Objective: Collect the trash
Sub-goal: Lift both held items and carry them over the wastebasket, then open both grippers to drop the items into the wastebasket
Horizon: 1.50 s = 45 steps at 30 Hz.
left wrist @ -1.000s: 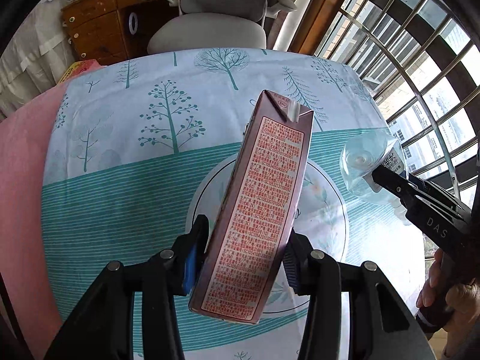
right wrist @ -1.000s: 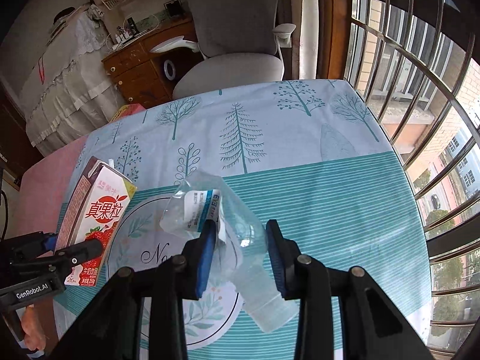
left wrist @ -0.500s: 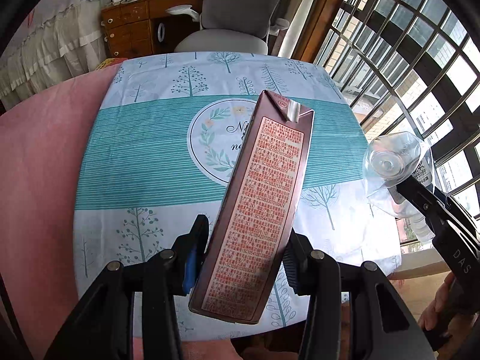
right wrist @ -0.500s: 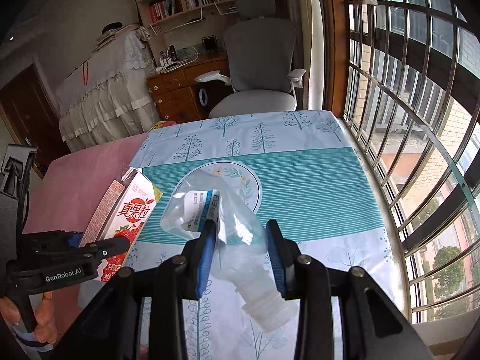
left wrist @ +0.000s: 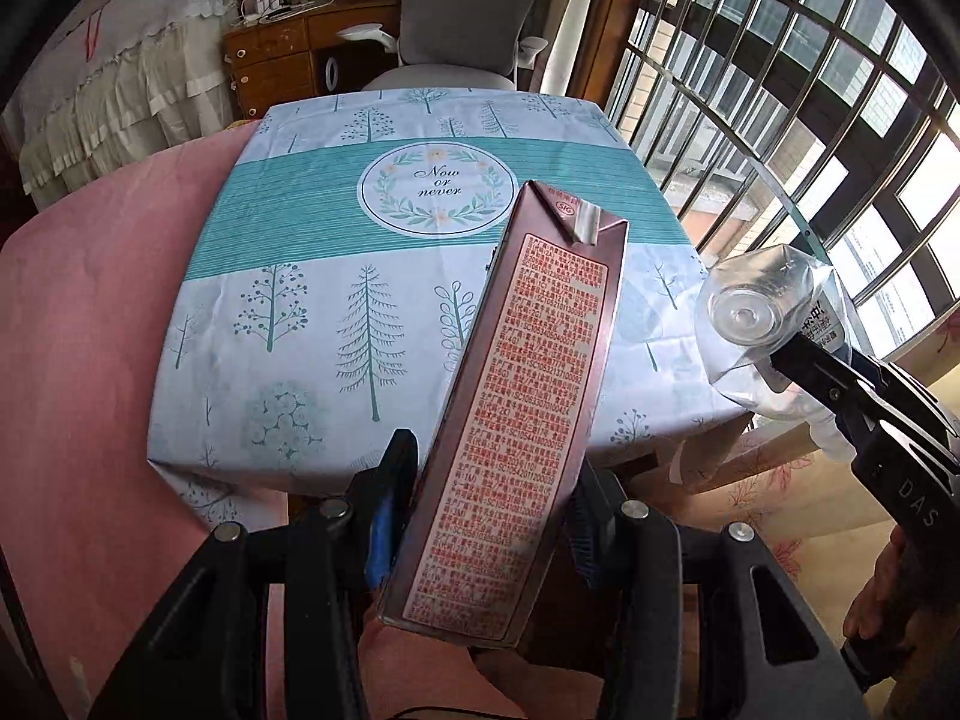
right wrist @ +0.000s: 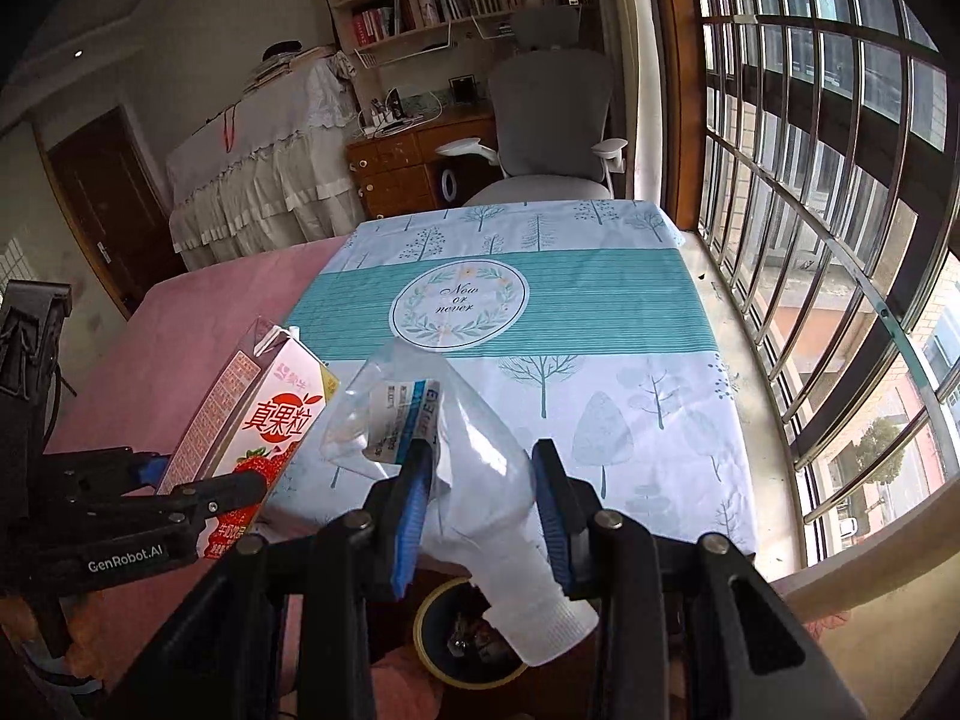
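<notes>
1. Behind us runs a barred window point(right wrist: 840, 228), with a grey office chair point(right wrist: 546, 120) at the far end of the surface point(left wrist: 288, 276), which wears a tree-print tablecloth.
2. Below the near edge we spot a round bin point(right wrist: 462, 636) on the floor, partly hidden by the bottle's neck.
3. Our left gripper point(left wrist: 486, 516) has its jaws clamped on a tall milk carton point(left wrist: 510, 414), tilted, held off the surface.
4. Our right gripper point(right wrist: 480, 510) has its jaws clamped on a crushed clear plastic bottle point(right wrist: 456, 450), neck toward us, above the bin.
</notes>
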Motion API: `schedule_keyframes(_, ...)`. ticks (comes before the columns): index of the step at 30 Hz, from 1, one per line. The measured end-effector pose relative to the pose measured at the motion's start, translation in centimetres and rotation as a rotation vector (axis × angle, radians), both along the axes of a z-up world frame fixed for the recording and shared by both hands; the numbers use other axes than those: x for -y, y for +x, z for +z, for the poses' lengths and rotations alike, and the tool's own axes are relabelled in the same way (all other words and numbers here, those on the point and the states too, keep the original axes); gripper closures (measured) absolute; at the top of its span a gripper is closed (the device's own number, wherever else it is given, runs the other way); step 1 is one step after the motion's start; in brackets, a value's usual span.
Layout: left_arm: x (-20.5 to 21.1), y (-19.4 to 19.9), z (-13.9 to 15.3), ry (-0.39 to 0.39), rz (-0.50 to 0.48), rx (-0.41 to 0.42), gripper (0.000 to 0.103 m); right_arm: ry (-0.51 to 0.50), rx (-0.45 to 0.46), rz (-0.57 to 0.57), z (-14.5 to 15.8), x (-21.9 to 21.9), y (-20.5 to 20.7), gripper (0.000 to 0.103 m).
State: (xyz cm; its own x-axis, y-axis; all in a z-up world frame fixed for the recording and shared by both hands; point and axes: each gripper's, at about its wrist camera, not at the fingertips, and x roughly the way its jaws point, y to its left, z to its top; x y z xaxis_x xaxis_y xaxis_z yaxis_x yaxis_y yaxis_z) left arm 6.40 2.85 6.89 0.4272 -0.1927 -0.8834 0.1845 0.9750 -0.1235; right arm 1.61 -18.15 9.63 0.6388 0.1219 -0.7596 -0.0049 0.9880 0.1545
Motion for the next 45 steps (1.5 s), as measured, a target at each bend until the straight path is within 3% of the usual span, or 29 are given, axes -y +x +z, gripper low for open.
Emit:
schedule_keyframes(6,0.9,-3.4,-3.0,0.051,-0.034,-0.073,0.059,0.042,-0.078,0.017,-3.2,-0.3,-3.3,0.069)
schedule_keyframes(15,0.6,-5.0,-9.1,0.09,-0.069,-0.165,0.059,0.091,-0.243,0.009,-10.4,-1.9,-5.0,0.069)
schedule_keyframes(25,-0.5,-4.6,-21.6,0.058,-0.078,-0.297,0.059,0.036,-0.396,-0.029,-22.0,-4.4,-4.0,0.069)
schedule_keyframes(39,0.1,-2.0,-39.5,0.053,-0.108,-0.339,0.058,0.039,-0.5,-0.141,-40.2,-4.9,-3.1,0.068)
schedule_keyframes(45,0.1,-1.5,-44.2,0.05,-0.121,-0.343,0.058,0.07,-0.54,-0.191,-45.6,-4.6,-2.8,0.068)
